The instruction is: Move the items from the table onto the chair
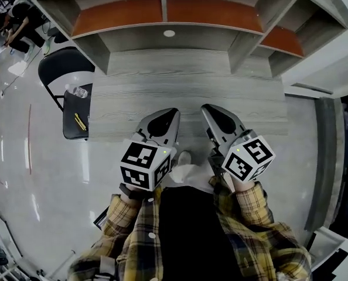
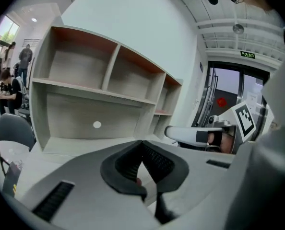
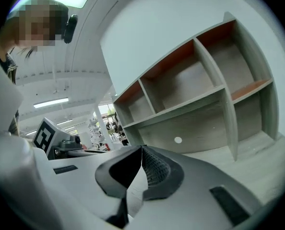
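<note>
Head view: grey table (image 1: 244, 107) with shelf unit (image 1: 168, 37) at its far edge. Chair (image 1: 60, 66) stands just beside the table's left edge, with a yellow item (image 1: 80, 122) and a clear item (image 1: 78, 91) on its seat. Left gripper (image 1: 173, 112) and right gripper (image 1: 205, 108) are over the near edge.

Left gripper view: jaws pressed together, nothing pinched; chair at far left.

Right gripper view: jaws pressed together, nothing pinched; shelf unit beyond.

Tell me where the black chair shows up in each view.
Head view: chair upper left, beside the table's left end.
Left gripper view: chair at the far left edge.
Right gripper view: not in it.
Shared landmark: white round disc on the shelf unit's back panel, in all three.
</note>
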Demonstrator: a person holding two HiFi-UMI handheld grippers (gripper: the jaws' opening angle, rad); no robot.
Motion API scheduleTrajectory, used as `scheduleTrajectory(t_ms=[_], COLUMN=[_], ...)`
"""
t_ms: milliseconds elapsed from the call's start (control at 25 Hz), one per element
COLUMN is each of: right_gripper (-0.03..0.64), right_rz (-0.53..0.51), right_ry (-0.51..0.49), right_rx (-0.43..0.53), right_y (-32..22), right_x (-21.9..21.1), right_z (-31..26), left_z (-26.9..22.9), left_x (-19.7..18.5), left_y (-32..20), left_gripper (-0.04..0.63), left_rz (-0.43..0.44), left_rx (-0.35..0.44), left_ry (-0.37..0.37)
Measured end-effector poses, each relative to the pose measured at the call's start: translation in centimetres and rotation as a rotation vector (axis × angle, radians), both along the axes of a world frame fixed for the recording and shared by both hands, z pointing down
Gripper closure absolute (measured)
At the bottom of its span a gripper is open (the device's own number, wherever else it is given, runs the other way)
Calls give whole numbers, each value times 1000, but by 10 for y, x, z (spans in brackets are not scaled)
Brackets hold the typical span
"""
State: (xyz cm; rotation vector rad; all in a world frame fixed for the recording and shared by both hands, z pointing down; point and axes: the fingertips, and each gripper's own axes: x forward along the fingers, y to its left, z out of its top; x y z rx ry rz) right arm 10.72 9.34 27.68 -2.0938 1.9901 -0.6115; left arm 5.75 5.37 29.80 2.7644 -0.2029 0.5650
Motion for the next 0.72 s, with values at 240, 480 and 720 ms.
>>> scheduleTrajectory(t_ms=[240,480,720], right_gripper=[597,598,598], right_rz=[67,128,141], right_ry=[15,14,24], right_rx=[-8,-14,-23], right_y=[32,36,27], right_x=[13,14,9], right_z=[-3,-3,-4], left_z=[-3,-8,-15], left_x=[19,26,27], left_y=[26,26,20], left_gripper=[591,591,591], left_rz=[87,135,155], left_rx=[1,-5,1], left_ry=[-2,15,24])
